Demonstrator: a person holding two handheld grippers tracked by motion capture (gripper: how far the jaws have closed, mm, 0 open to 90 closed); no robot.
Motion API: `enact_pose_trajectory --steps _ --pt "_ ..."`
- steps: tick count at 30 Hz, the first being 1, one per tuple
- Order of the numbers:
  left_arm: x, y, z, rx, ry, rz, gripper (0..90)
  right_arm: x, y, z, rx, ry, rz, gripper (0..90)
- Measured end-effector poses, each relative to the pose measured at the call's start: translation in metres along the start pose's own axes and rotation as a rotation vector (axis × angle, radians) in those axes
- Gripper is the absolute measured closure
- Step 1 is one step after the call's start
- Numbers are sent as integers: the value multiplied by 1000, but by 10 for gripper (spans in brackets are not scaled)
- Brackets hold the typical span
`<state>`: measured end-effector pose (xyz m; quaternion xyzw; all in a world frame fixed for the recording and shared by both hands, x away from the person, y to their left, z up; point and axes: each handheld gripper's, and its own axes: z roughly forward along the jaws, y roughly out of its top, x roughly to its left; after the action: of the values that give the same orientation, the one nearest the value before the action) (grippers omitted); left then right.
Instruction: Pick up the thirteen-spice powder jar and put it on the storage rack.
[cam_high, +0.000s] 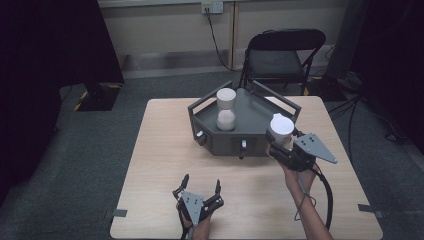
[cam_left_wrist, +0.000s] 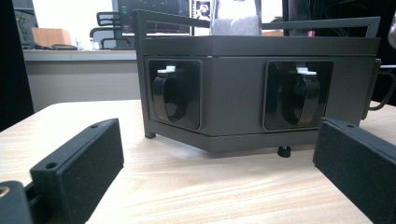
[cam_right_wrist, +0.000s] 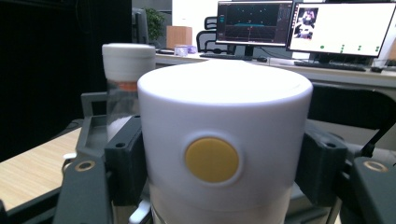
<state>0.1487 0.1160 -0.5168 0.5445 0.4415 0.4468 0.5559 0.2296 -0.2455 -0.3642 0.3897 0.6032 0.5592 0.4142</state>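
Jaws around white-capped container (cam_right_wrist: 224, 154)

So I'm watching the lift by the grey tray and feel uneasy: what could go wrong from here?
1. The right tongs clamp the white-capped container just below its cap; if the smooth wall slips, it could drop.
2. It hangs right at the grey tray and its rail; a sideways swing might clip the rail.
3. Moving inward could knock the hourglass-shaped jar standing on the tray.
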Motion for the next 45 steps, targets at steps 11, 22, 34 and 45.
enact_pose_trajectory --steps 11,22,34,45 --pt "0 0 0 0 -2 0 14 -12 22 29 -4 18 50 297" --pt "1 0 0 0 -6 0 14 -14 33 67 15 -22 52 297" --pt "1 0 0 0 -6 0 14 -10 33 103 61 -62 89 297" --pt "1 0 0 0 -6 0 14 6 22 117 85 -67 96 297"
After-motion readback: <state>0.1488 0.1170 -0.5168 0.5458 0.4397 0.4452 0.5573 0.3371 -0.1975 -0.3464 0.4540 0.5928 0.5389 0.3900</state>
